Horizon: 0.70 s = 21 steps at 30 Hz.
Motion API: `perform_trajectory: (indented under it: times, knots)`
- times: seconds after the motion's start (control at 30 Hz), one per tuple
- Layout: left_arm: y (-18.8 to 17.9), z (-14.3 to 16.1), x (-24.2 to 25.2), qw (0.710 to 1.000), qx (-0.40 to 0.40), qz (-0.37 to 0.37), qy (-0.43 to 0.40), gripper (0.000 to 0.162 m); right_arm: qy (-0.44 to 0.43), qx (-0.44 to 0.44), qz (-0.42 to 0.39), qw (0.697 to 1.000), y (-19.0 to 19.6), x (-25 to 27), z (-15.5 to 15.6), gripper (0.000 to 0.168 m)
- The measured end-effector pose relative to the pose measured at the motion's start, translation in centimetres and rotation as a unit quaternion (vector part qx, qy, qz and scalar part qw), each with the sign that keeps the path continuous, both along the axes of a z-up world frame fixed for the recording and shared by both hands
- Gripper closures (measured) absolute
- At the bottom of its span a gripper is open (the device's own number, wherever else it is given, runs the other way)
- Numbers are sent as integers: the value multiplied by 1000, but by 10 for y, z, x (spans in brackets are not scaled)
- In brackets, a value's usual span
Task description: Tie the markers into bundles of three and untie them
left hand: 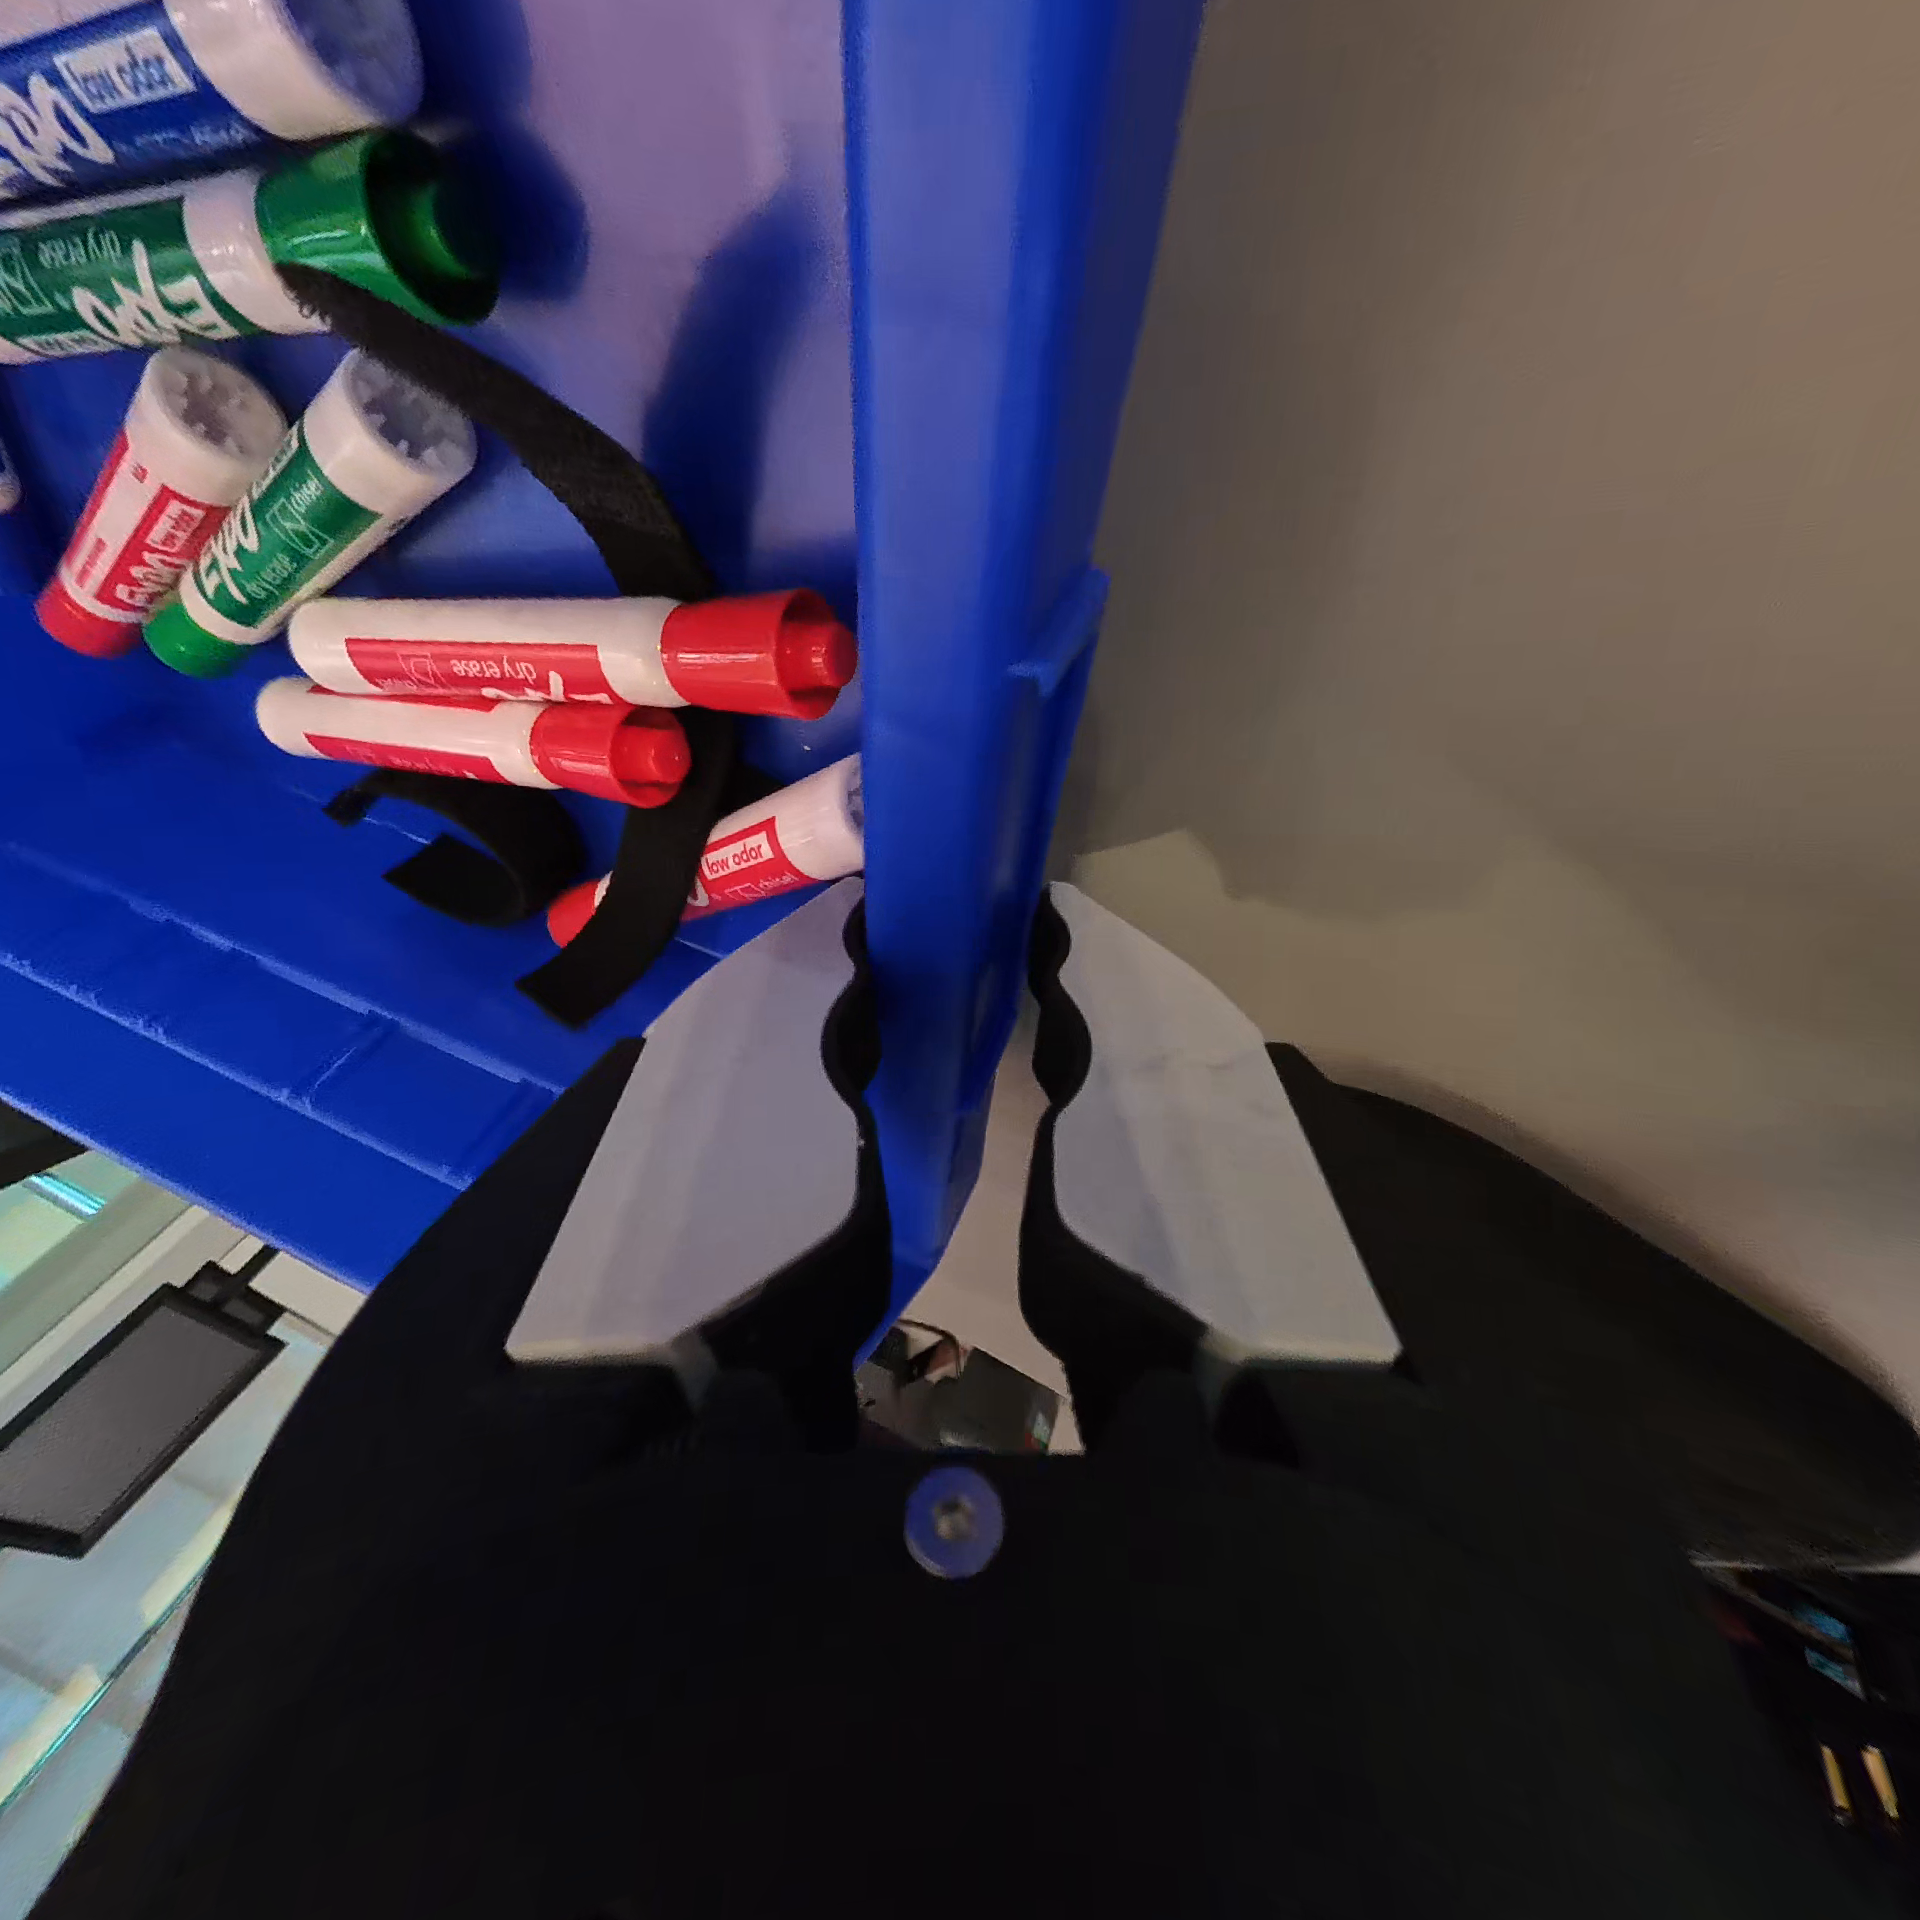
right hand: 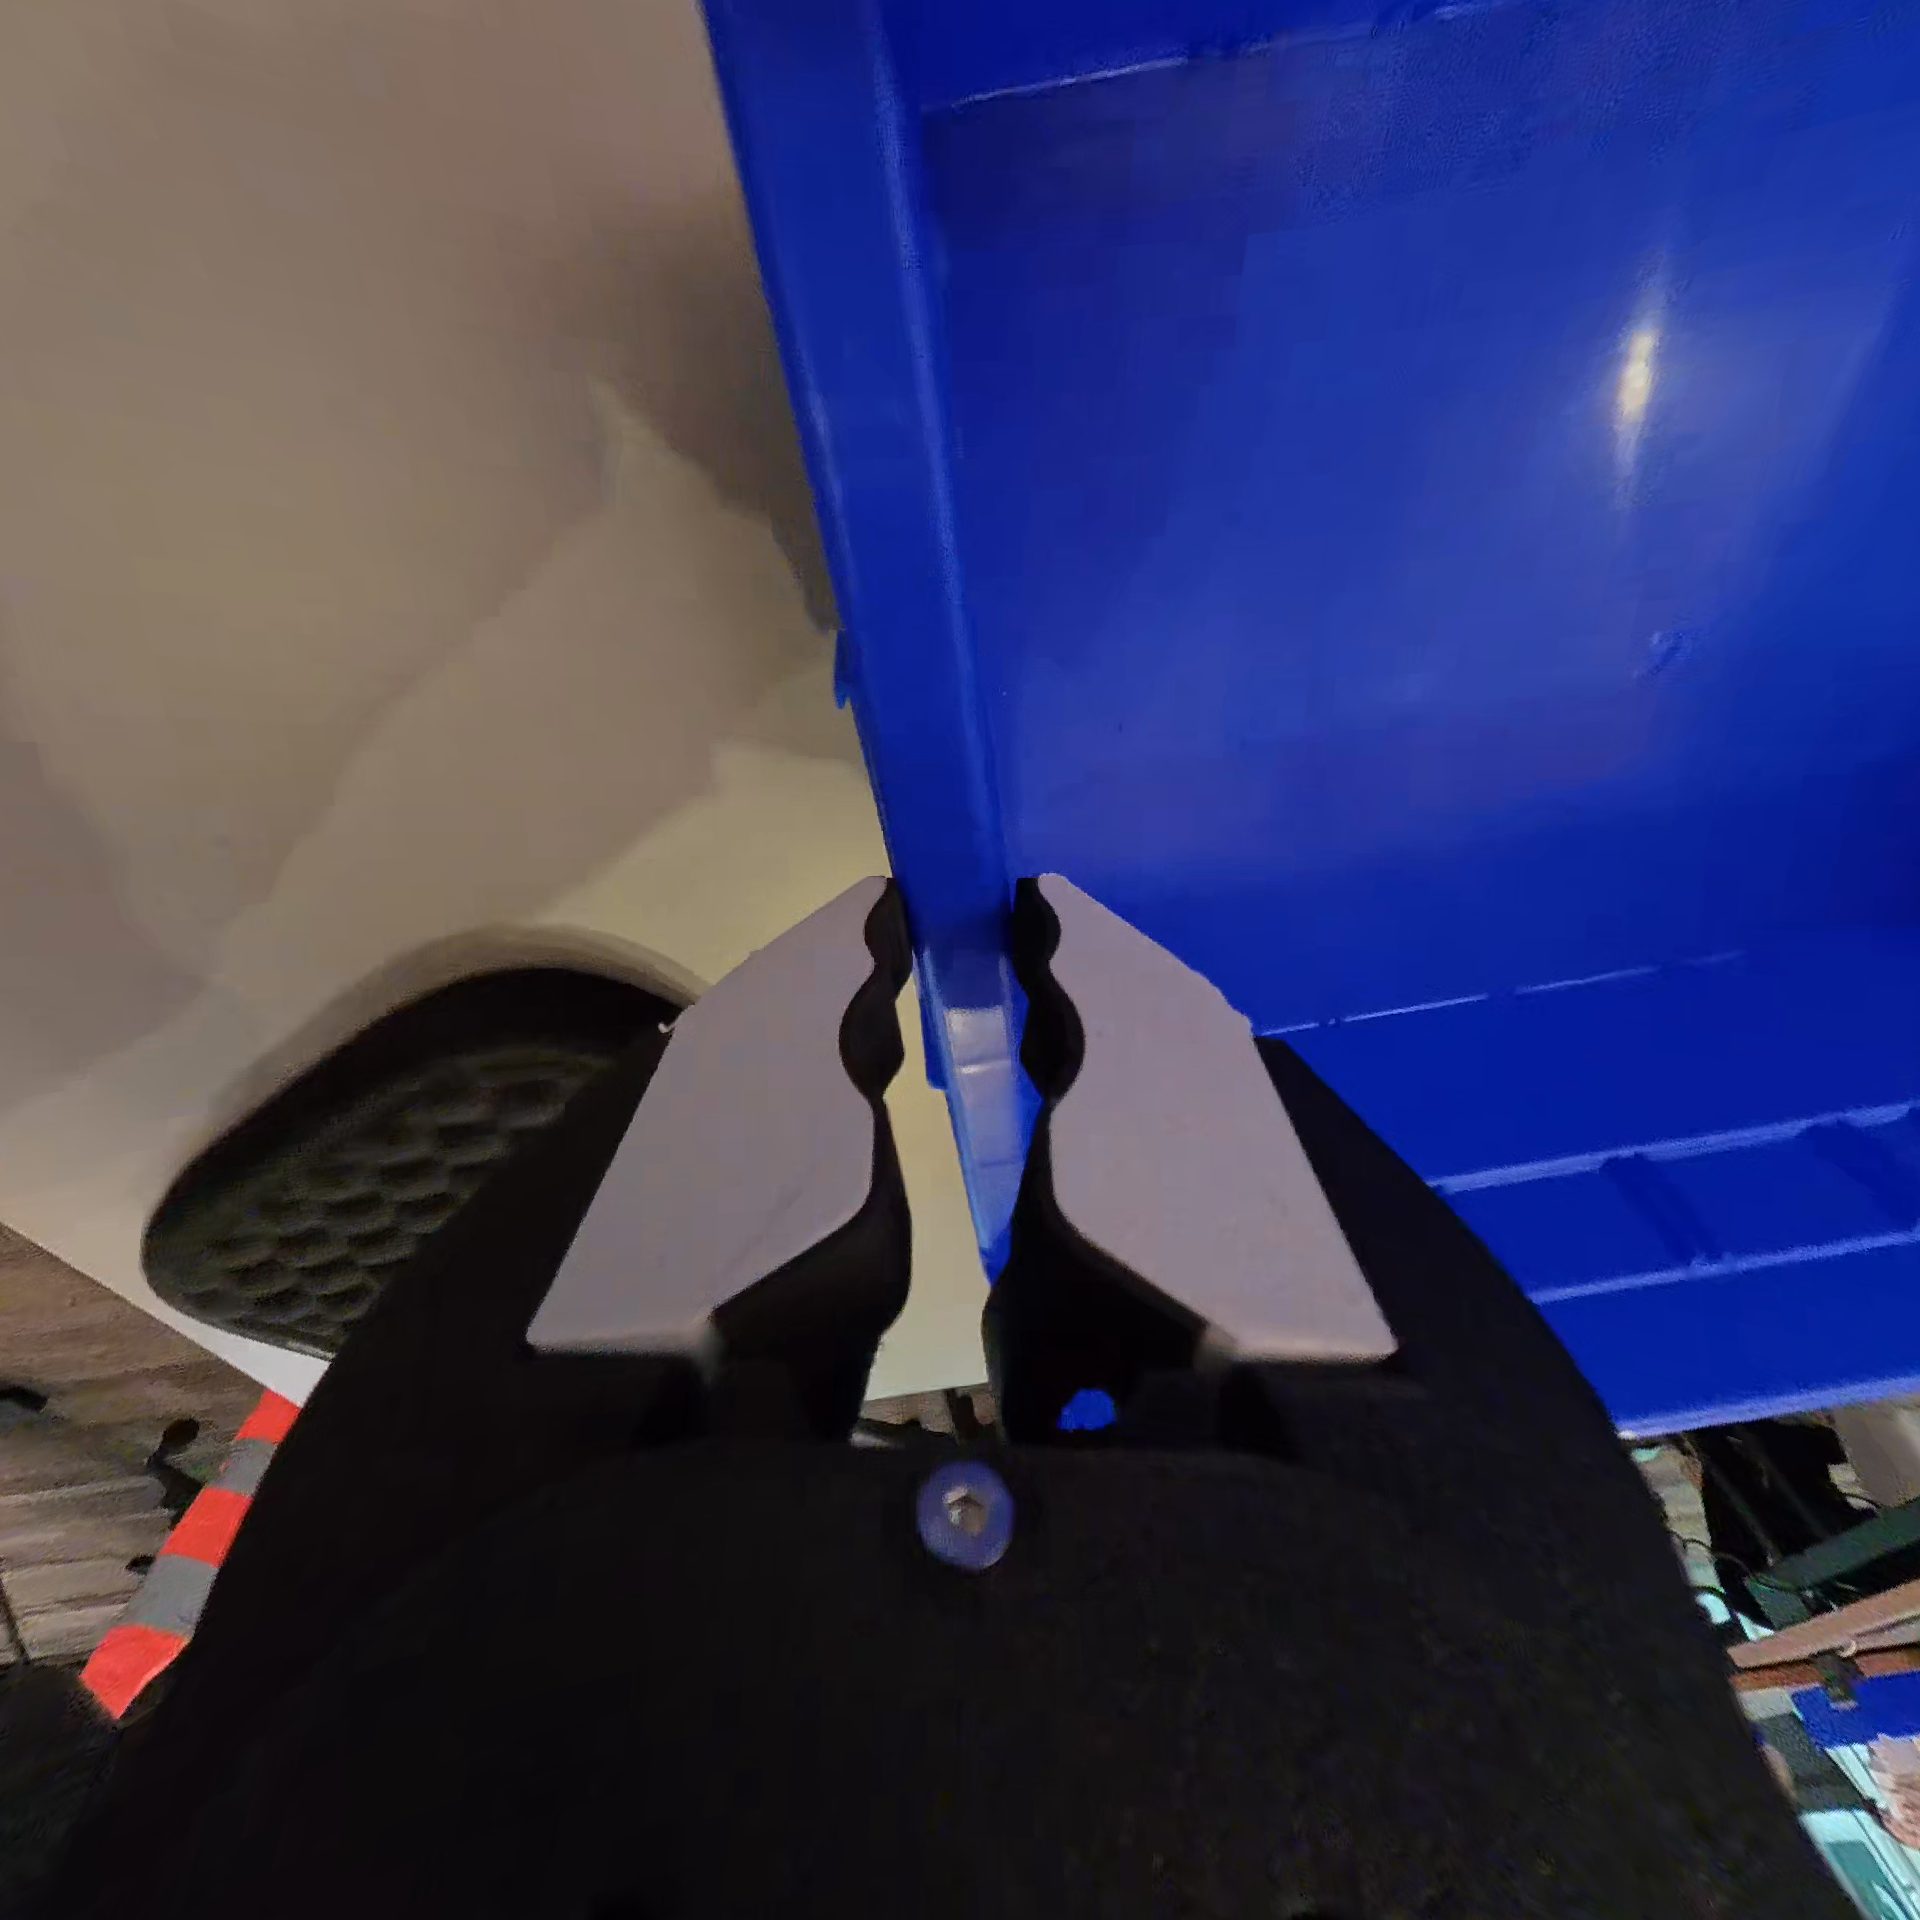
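A blue plastic bin [left hand: 966, 416] holds several dry-erase markers: red ones [left hand: 561, 655], green ones [left hand: 208, 260] and a blue one [left hand: 156, 94], lying loose with black hook-and-loop straps [left hand: 582, 468] among them. My left gripper [left hand: 951, 914] is shut on the bin's side wall, one finger inside and one outside. My right gripper [right hand: 956, 904] is shut on the rim of another wall of the blue bin [right hand: 1455, 520]. The bin appears tilted, with the markers gathered toward one side. No markers show in the right wrist view.
A white table surface [left hand: 1507, 520] lies beside the bin. A dark textured oval object [right hand: 384, 1153] sits on the table at the left in the right wrist view. An orange and grey striped strip [right hand: 197, 1538] shows below the table edge. The tips of one gripper are about 65 cm away from the tips of the other.
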State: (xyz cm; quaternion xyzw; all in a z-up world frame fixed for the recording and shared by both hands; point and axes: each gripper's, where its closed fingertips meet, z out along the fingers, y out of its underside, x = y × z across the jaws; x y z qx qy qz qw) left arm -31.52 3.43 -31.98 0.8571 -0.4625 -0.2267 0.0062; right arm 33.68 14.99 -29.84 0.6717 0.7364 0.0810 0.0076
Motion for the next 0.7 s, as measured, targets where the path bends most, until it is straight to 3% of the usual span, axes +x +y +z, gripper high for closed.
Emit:
perform_trajectory:
  times: [0.03, 0.33, 0.7]
  knots:
    - [3, 0, -3, 1000, -1, 3, -5, 136, -2, 0, -3, 1000, 7, 7, 0, 150]
    - [19, 0, -41, 998, -19, -61, 11, 136, 7, -12, 8, 1000, 49, 42, 0, 150]
    - [29, -1, -58, 997, -26, -70, 3, 137, 9, -3, 16, 1000, 79, 55, -1, 150]
